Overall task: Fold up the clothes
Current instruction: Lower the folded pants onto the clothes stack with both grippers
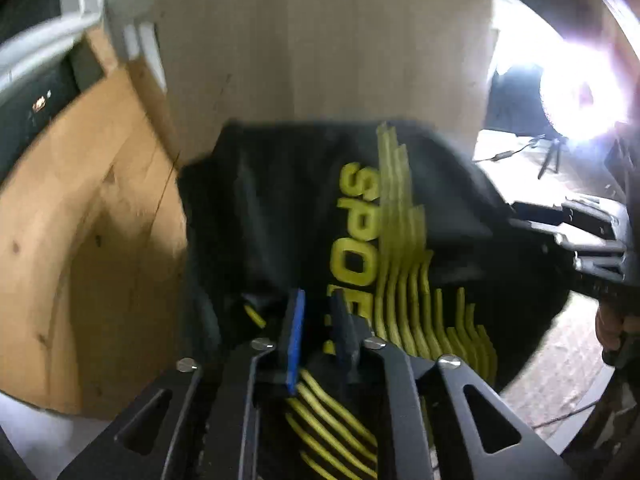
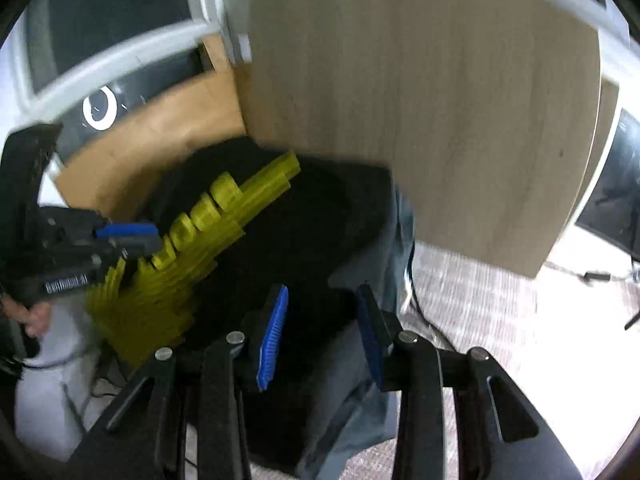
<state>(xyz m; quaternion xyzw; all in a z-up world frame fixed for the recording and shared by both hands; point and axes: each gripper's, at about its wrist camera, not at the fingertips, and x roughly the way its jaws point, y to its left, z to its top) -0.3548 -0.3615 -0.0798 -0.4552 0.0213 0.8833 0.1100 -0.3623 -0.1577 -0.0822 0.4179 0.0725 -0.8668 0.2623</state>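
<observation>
A black T-shirt (image 1: 288, 200) with yellow lettering and yellow stripes hangs off the near edge of the light wooden table (image 1: 320, 48). My left gripper (image 1: 320, 312) is shut on a fold of the shirt near the print. It also shows in the right wrist view (image 2: 132, 236), pinching the shirt (image 2: 280, 232) at the left. My right gripper (image 2: 322, 312) is open, its blue pads on either side of dark cloth without pinching it. It appears in the left wrist view (image 1: 576, 232) at the right edge of the shirt.
A grey garment (image 2: 360, 380) hangs under the shirt. A brown wooden board (image 1: 80, 240) lies left of the table. A very bright lamp (image 1: 580, 92) glares at the right. Cables and a tripod stand on the carpet (image 2: 500, 320). White cloth (image 2: 52, 380) lies at lower left.
</observation>
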